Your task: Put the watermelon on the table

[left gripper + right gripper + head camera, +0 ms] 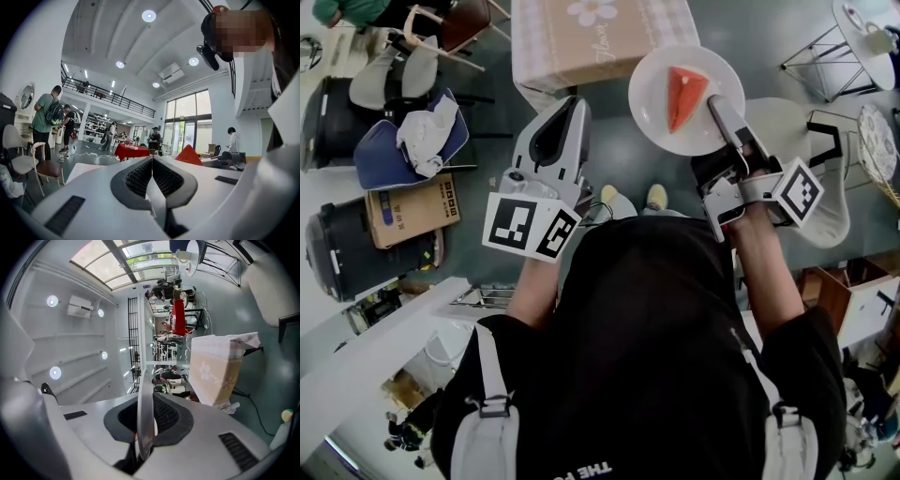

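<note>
Head view, looking steeply down: a person in a black top holds out a white plate (649, 117) bearing a red wedge of watermelon (685, 94) above the grey floor. The right gripper (719, 111) is clenched on the plate's near rim, which the right gripper view shows pinched edge-on between the dark pads. The left gripper (570, 105) is clenched on nothing, jaws meeting at the tips, apart from the plate. Ahead stands a table (581, 42) draped in pale checked cloth with a daisy print. The plate overlaps its near corner in this view.
</note>
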`<action>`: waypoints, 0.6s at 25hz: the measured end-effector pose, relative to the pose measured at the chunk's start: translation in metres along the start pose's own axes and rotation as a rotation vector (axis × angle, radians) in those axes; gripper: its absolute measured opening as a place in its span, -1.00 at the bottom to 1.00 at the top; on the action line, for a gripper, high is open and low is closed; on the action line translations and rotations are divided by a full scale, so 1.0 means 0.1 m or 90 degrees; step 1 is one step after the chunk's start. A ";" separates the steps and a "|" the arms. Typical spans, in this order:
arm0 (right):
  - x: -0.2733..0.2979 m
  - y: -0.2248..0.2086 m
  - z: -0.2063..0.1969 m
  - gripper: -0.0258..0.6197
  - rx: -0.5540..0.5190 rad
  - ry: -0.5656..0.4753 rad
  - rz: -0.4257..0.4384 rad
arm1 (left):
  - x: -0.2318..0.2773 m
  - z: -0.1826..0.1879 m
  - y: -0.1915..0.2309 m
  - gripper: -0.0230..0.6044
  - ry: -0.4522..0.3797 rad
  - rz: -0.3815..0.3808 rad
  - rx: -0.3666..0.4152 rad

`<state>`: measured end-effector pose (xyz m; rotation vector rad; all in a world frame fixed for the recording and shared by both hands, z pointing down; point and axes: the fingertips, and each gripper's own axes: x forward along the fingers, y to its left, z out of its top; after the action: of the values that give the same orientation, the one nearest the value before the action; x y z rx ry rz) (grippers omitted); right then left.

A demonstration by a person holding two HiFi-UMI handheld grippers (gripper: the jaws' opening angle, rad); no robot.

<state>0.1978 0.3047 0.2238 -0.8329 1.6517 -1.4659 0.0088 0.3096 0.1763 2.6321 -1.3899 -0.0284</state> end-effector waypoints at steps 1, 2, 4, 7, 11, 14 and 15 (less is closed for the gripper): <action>-0.02 0.00 0.02 -0.83 0.001 0.000 -0.001 | 0.01 0.01 -0.03 -0.88 0.000 0.000 0.002; -0.04 0.00 0.04 -0.83 0.003 0.001 -0.001 | 0.03 0.01 -0.06 -0.88 -0.001 0.000 0.003; -0.05 -0.01 0.06 -0.83 0.006 0.004 0.003 | 0.04 0.02 -0.08 -0.88 -0.003 0.002 0.004; -0.04 -0.01 0.06 -0.83 0.008 0.006 0.007 | 0.02 0.02 -0.09 -0.88 -0.004 0.007 0.007; -0.05 0.00 0.05 -0.83 0.010 0.012 0.011 | 0.00 0.00 -0.12 -0.88 -0.001 0.009 0.008; -0.04 0.01 0.05 -0.83 0.009 0.018 0.012 | -0.02 0.01 -0.15 -0.88 -0.001 0.012 0.011; -0.04 0.01 0.04 -0.82 0.010 0.019 0.012 | -0.03 0.01 -0.15 -0.88 0.000 0.013 0.011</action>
<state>0.2033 0.3058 0.2232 -0.7879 1.6636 -1.4823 0.0194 0.3197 0.1725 2.6329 -1.4227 -0.0142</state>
